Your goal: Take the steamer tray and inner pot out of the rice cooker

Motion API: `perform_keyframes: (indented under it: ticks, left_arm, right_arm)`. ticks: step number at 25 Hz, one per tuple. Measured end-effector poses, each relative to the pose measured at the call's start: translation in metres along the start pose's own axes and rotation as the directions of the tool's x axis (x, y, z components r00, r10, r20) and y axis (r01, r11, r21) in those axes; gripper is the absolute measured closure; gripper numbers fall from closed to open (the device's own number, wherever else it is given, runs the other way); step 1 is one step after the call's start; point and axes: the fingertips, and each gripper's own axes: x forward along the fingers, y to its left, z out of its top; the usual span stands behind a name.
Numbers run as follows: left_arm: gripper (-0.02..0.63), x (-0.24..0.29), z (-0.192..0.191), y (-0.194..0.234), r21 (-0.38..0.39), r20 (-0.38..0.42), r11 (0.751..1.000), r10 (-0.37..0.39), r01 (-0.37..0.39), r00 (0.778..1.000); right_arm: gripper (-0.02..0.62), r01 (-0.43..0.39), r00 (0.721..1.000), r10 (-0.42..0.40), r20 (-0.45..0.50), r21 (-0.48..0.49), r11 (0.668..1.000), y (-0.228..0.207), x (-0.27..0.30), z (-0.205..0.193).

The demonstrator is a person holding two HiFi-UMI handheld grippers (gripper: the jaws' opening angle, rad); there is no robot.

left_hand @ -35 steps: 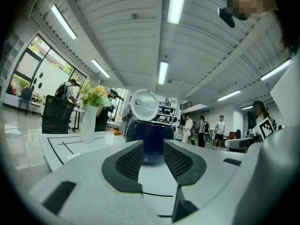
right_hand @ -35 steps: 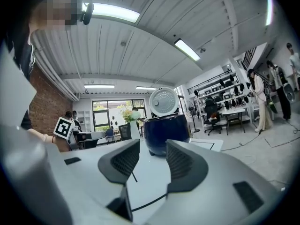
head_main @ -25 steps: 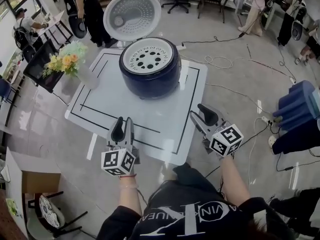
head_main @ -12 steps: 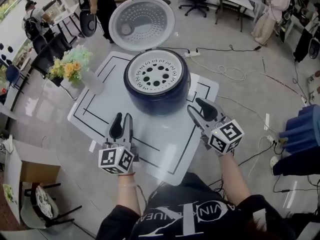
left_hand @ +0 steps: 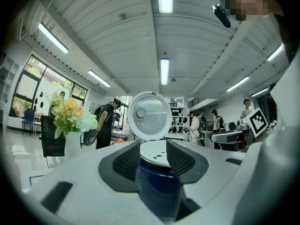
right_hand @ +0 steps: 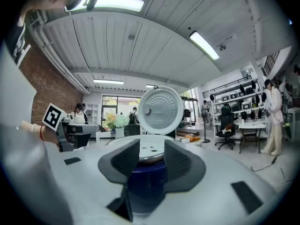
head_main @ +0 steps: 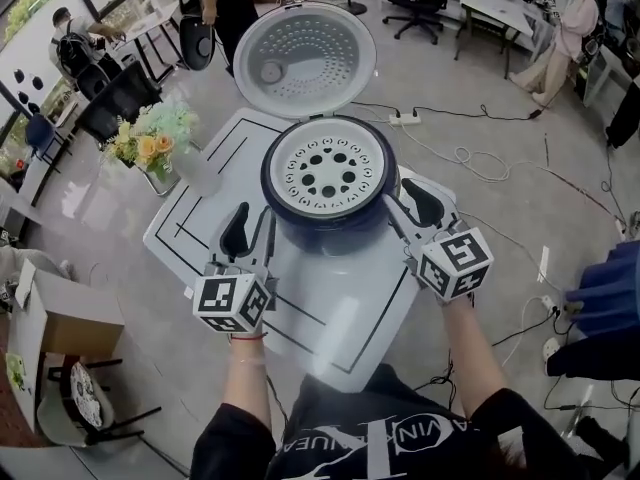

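Note:
A dark blue rice cooker (head_main: 322, 218) stands on the white table (head_main: 350, 308) with its lid (head_main: 303, 60) swung up and back. A white steamer tray (head_main: 328, 173) with round holes sits in its top; the inner pot is hidden under it. My left gripper (head_main: 250, 230) is level at the cooker's front left, apart from it. Its jaws have just been opening and hold nothing. My right gripper (head_main: 405, 204) is open at the cooker's right side, close to the rim. Both gripper views show the tray (left_hand: 154, 153) (right_hand: 149, 150) straight ahead between the jaws.
A vase of flowers (head_main: 150, 146) stands on the table's left corner. A cardboard box (head_main: 55, 318) and a chair are on the floor at left. Cables (head_main: 470, 158) run across the floor at right. People and office chairs are at the back.
Both grippers have moved forward and a little up, from the table's near edge to either side of the cooker. The left jaws stand wider apart than before.

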Motion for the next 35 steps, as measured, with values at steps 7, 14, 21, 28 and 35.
perform_keyframes:
  ticks: [7,14,21,28,35]
  left_arm:
    - [0.399,0.065,0.000,0.018,0.038,-0.099,0.998,-0.051,0.055,0.994]
    - [0.367,0.101,-0.009,0.028,0.072,-0.209,0.993,-0.076,0.093,0.975]
    - [0.360,0.119,-0.025,0.031,0.077,-0.288,0.989,-0.102,0.129,0.952]
    - [0.359,0.129,-0.033,0.024,0.069,-0.304,0.985,-0.128,0.156,0.944]
    - [0.360,0.132,-0.038,0.018,0.056,-0.317,0.985,-0.139,0.165,0.938]
  right_arm:
    - [0.437,0.096,0.991,-0.103,-0.086,-0.085,0.992,-0.028,0.050,0.018]
    - [0.437,0.095,0.958,-0.147,-0.248,-0.212,0.973,-0.044,0.090,0.005]
    - [0.433,0.080,0.885,-0.223,-0.409,-0.339,0.938,-0.054,0.113,-0.016]
    - [0.427,0.073,0.837,-0.226,-0.499,-0.306,0.949,-0.063,0.123,-0.030]
    - [0.449,0.031,0.823,-0.204,-0.530,-0.316,0.948,-0.066,0.125,-0.033]
